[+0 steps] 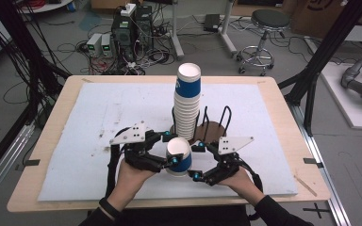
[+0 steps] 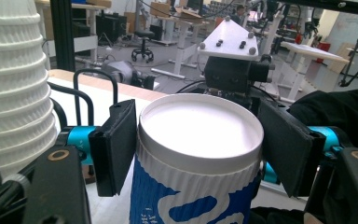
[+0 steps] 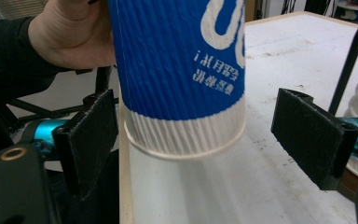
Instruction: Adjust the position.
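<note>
A blue and white ribbed paper cup (image 1: 179, 160) hangs upside down above the front middle of the table. My left gripper (image 1: 169, 149) is shut on it, and in the left gripper view its pads (image 2: 116, 144) press the cup (image 2: 200, 140) just under its upturned base. My right gripper (image 1: 199, 162) stands open beside it. In the right gripper view the cup (image 3: 177, 70) has its rim low between the jaws: the left pad (image 3: 91, 140) is close to the rim, the right pad (image 3: 310, 133) well apart. A tall stack of like cups (image 1: 187, 106) stands behind.
The stack rests in a holder with a round brown base and black wire loops (image 1: 214, 129), on a white mat (image 1: 122, 108) that covers the wooden table. Beyond the far edge are a stool (image 1: 264, 33), computers and cables on the floor. Black frame posts flank the table.
</note>
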A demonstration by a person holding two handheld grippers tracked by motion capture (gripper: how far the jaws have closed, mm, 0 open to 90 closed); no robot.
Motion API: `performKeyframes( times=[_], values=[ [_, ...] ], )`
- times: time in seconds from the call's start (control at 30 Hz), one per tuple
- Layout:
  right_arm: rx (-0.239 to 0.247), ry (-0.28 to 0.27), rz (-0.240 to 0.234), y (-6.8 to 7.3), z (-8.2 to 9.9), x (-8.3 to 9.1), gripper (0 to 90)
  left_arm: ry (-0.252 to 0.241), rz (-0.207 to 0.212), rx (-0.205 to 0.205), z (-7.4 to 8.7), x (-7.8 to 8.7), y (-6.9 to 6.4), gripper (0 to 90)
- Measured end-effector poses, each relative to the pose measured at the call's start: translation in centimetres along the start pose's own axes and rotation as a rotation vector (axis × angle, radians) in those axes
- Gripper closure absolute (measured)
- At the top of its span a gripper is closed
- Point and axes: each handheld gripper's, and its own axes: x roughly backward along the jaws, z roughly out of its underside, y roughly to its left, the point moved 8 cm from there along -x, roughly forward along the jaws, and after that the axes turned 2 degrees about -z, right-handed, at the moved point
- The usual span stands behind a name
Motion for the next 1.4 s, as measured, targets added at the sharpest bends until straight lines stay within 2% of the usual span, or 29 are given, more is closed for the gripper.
performKeyframes(
  times=[0.2,0.33,0.83,1.0,1.1,1.23,1.4],
  values=[
    [-0.016,0.003,-0.016,0.3,0.1,-0.7,15.1,-0.004,0.006,0.006,0.1,-0.3,-0.1,30.4],
    [-0.009,0.009,-0.021,0.4,0.1,-1.0,15.1,-0.008,0.007,0.008,0.1,-0.6,-0.2,30.5],
    [-0.013,0.041,-0.007,0.3,0.5,-1.9,15.2,-0.005,0.017,0.002,0.4,-1.1,-0.4,30.4],
    [-0.006,0.036,0.001,0.3,0.4,-1.9,15.2,-0.007,0.019,0.003,0.4,-1.1,-0.4,30.4],
    [0.018,0.046,0.006,0.4,0.5,-1.9,19.5,-0.001,0.014,-0.002,0.5,-1.2,-0.4,30.5],
    [0.023,0.05,0.005,0.4,0.5,-1.8,21.8,0.0,0.015,0.0,0.6,-1.2,-0.3,30.4],
    [0.035,0.063,0.009,0.3,0.5,-1.7,22.9,0.022,0.024,-0.001,0.6,-1.3,-0.3,28.7]
  ],
)
